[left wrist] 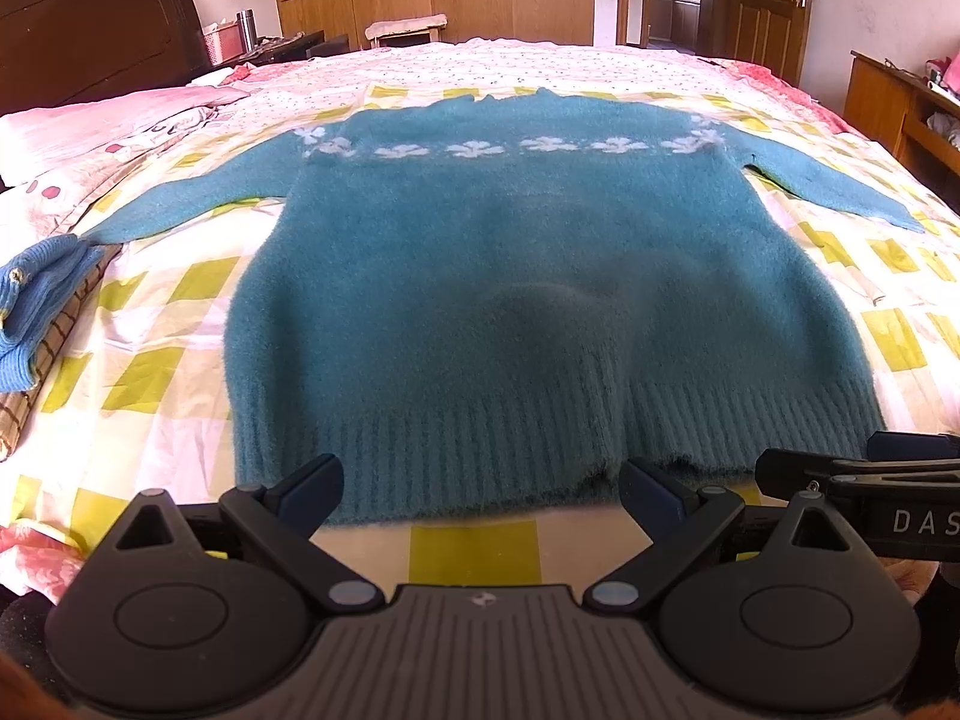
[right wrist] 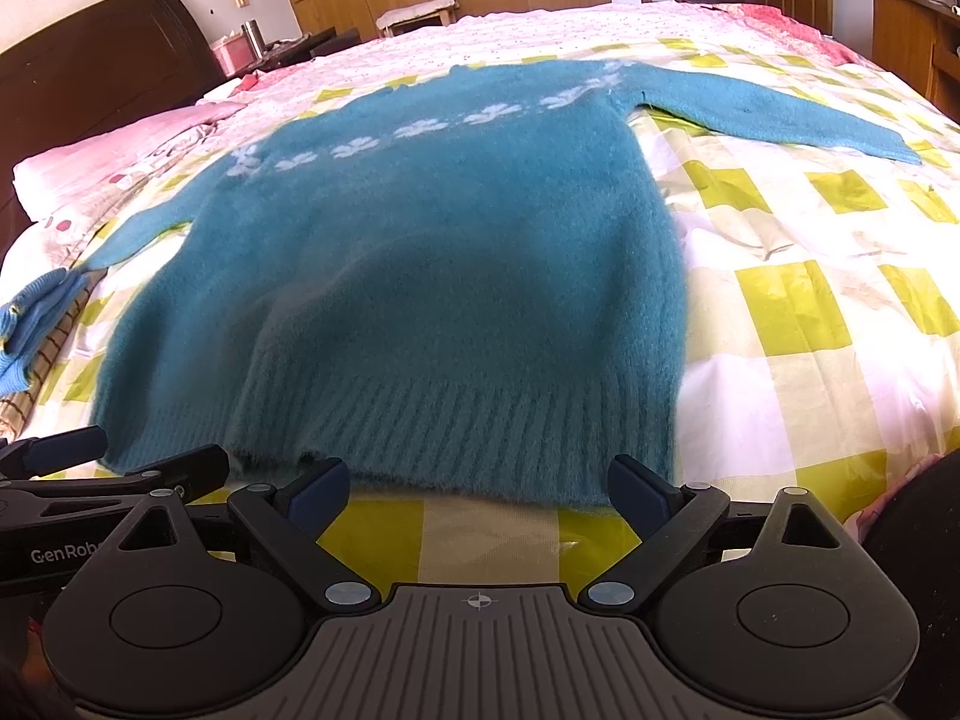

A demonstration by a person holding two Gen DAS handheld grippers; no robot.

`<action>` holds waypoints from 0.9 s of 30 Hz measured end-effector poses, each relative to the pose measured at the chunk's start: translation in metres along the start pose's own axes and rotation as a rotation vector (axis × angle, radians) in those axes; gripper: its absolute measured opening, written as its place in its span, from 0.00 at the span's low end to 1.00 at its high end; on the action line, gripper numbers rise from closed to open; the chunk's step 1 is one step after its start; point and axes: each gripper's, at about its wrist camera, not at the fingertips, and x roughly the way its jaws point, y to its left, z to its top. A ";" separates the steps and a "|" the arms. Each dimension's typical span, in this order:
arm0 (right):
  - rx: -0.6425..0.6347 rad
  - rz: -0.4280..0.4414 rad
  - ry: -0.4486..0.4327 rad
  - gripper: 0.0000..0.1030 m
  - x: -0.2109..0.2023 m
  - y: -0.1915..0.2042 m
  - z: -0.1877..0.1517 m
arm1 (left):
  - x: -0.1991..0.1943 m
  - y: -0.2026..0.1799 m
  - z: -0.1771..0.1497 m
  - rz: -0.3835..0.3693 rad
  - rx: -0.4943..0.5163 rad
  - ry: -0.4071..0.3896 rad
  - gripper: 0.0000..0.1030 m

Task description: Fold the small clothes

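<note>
A teal fuzzy sweater point(left wrist: 510, 276) with a band of white flowers lies flat on the bed, sleeves spread out to both sides, ribbed hem nearest me. It also shows in the right wrist view point(right wrist: 432, 276). My left gripper point(left wrist: 480, 495) is open and empty, just in front of the hem's middle. My right gripper point(right wrist: 480, 495) is open and empty, in front of the hem's right part. The right gripper shows at the right edge of the left wrist view point(left wrist: 852, 468). The left gripper shows at the left edge of the right wrist view point(right wrist: 120, 468).
The bed has a yellow and white checked cover point(left wrist: 168, 372). A folded blue knit garment point(left wrist: 36, 312) lies on a plaid cloth at the left. A pink pillow point(left wrist: 120, 120) and dark headboard are at back left. Wooden wardrobes stand behind.
</note>
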 end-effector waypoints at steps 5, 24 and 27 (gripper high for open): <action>0.004 0.000 0.003 0.91 0.001 0.000 0.000 | 0.000 0.000 0.000 0.003 0.004 0.002 0.99; 0.000 0.001 0.004 0.91 0.002 0.002 -0.003 | -0.002 -0.003 -0.001 0.037 0.025 -0.007 0.99; -0.001 0.000 0.004 0.91 0.002 0.002 -0.003 | -0.002 -0.003 -0.002 0.041 0.029 -0.009 0.99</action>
